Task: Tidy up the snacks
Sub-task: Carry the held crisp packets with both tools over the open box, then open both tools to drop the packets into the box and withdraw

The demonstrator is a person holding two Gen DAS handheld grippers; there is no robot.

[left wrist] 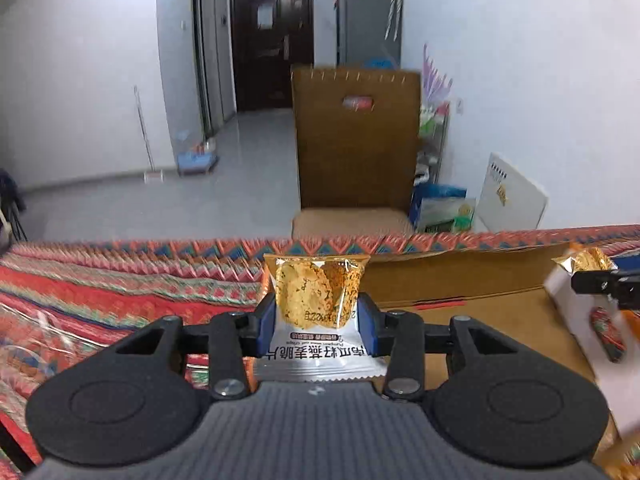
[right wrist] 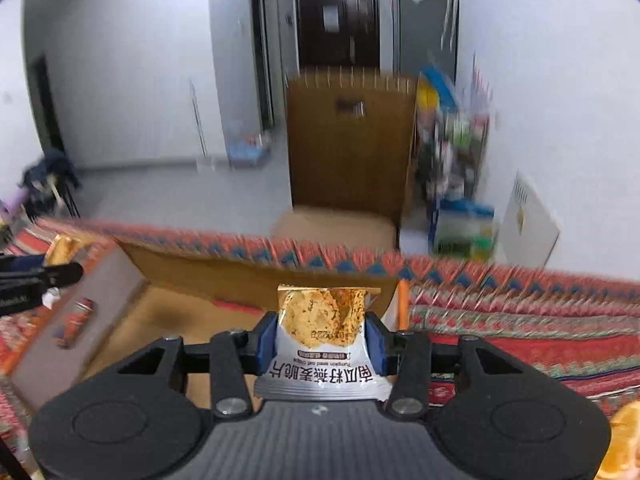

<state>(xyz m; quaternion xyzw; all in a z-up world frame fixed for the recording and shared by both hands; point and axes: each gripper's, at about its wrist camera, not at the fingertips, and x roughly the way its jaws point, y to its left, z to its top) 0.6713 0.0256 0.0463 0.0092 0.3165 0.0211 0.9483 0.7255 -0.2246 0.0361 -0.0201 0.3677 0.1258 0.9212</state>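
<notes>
My left gripper (left wrist: pixel 316 320) is shut on an oat crisp packet (left wrist: pixel 316 288), gold on top and white below, held upright above the patterned cloth beside the open cardboard box (left wrist: pixel 480 304). My right gripper (right wrist: pixel 322 340) is shut on a like packet (right wrist: pixel 324 316), held above the same box (right wrist: pixel 180 320). The right gripper with its packet (left wrist: pixel 584 260) shows at the right edge of the left wrist view. The left gripper's fingers (right wrist: pixel 40 276) with its packet (right wrist: pixel 64 248) show at the left edge of the right wrist view.
A white snack carton (left wrist: pixel 592 320) leans inside the box; it also shows in the right wrist view (right wrist: pixel 76 316). A striped red cloth (left wrist: pixel 120 288) covers the table. Beyond the table edge stand a tall brown cardboard sheet (left wrist: pixel 356 140) and a cluttered shelf (right wrist: pixel 456 152).
</notes>
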